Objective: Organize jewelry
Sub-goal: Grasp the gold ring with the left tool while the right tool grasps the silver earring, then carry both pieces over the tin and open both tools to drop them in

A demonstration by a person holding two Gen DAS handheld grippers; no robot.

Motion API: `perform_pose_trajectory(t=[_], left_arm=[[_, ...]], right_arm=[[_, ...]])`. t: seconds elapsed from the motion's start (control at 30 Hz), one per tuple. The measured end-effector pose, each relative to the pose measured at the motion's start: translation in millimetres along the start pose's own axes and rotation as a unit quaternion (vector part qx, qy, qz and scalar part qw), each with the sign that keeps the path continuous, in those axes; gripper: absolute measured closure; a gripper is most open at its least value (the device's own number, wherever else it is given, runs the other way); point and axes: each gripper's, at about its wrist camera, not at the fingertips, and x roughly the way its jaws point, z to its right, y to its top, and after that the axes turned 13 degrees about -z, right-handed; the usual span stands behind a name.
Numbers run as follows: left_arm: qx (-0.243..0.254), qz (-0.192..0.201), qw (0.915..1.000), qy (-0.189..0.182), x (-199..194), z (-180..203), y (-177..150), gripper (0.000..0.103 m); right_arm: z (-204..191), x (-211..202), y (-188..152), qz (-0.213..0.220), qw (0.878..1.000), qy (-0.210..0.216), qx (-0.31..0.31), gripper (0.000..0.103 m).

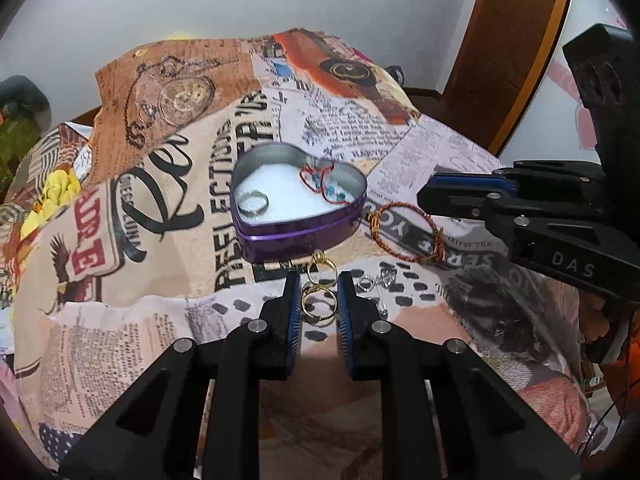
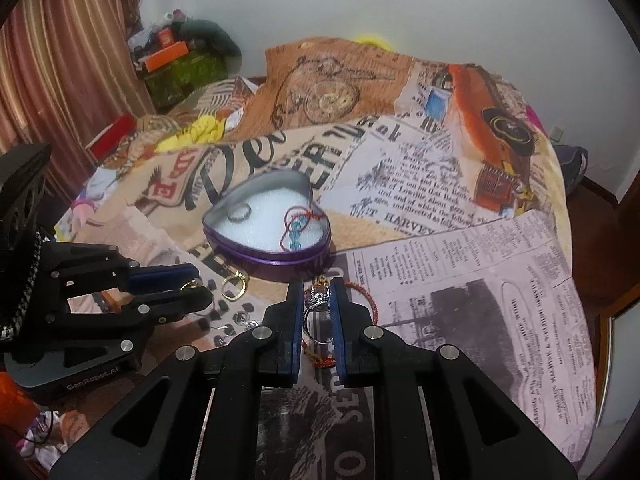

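A purple heart-shaped tin (image 1: 296,236) with white padding sits open on the printed cloth. It holds a silver ring (image 1: 254,202) and a red thread piece with blue beads (image 1: 324,186). My left gripper (image 1: 319,286) is shut on a gold ring (image 1: 318,304) just in front of the tin. A second gold ring (image 1: 318,260) lies against the tin's near wall. My right gripper (image 2: 317,288) is shut on a silver ring with a crown-like top (image 2: 318,300), slightly above the cloth. In the right wrist view the left gripper (image 2: 202,283) shows at the left.
A red and gold bangle (image 1: 408,232) lies right of the tin, under the right gripper (image 1: 424,196). Small silver earrings (image 1: 376,280) rest beside the left fingers. The newspaper-print cloth (image 2: 460,240) covers a mound. Clutter and a curtain (image 2: 60,60) stand at the left; a wooden door (image 1: 508,40) stands at the right.
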Motion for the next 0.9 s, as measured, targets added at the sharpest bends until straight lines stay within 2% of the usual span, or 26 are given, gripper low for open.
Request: perform_pose_trajectory(t=[0.47,0.9], left_arm=[[-0.002,0.067,0.9977,0.012,-49,-3,13,0.086],[-0.019,0.088,0.9959,0.011,-52,-18,29,0.086]], right_arm=[[-13,-39,11,0.059,0.998,-0.004,0.002,0.091],[-23,-42,34,0.091,0.996,0.010,-0.004,0.091]])
